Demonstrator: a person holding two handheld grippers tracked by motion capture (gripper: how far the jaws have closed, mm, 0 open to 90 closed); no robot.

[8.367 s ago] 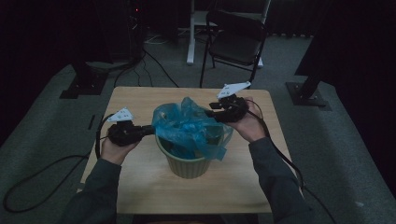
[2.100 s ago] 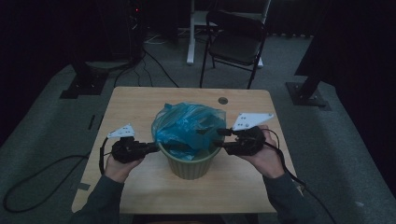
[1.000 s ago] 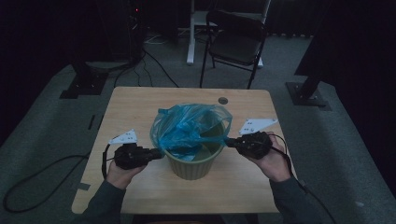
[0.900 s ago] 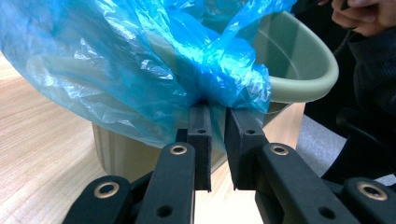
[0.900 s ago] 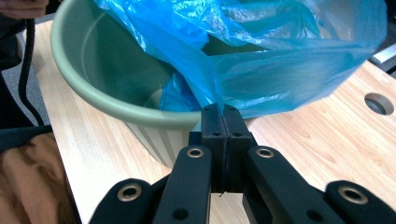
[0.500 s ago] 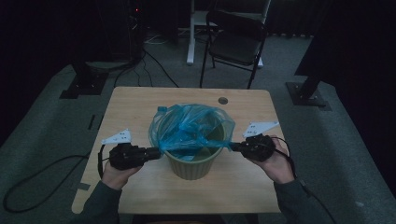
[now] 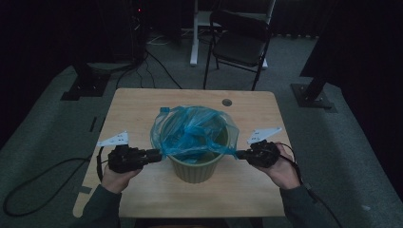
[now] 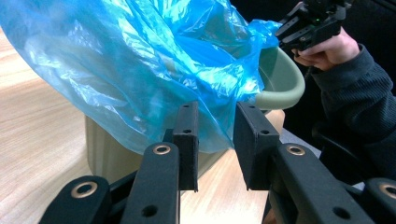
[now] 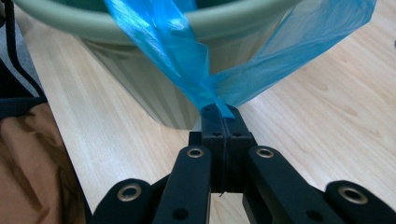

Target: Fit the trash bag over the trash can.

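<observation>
A blue plastic bin liner (image 7: 195,133) is sitting in and draping over a pale green waste bin (image 7: 197,166), which is standing near the middle of the wooden counter (image 7: 142,102). The liner's rim is being stretched outward on both sides of the bin.

The right gripper (image 7: 243,154) is sitting at the bin's right side, just off the rim. In the right gripper view its fingers (image 9: 212,122) are pressing flat together, clenching a narrow strip of the liner (image 9: 187,60) between their tips (the strip is running taut from the tips up and over the bin's rim (image 9: 154,25)).

The left gripper (image 7: 154,156) is sitting at the bin's left side, close against the wall. In the left gripper view its fingers (image 8: 187,140) are standing parted, with a clear gap between them; a lower fold of the liner (image 8: 140,70) is hanging just beyond and between the tips, in front of the bin's wall (image 8: 105,156). Whether the film is touching either finger, I cannot tell. That view is also showing the other hand (image 8: 327,46) holding its gripper beyond the bin's far rim.
</observation>
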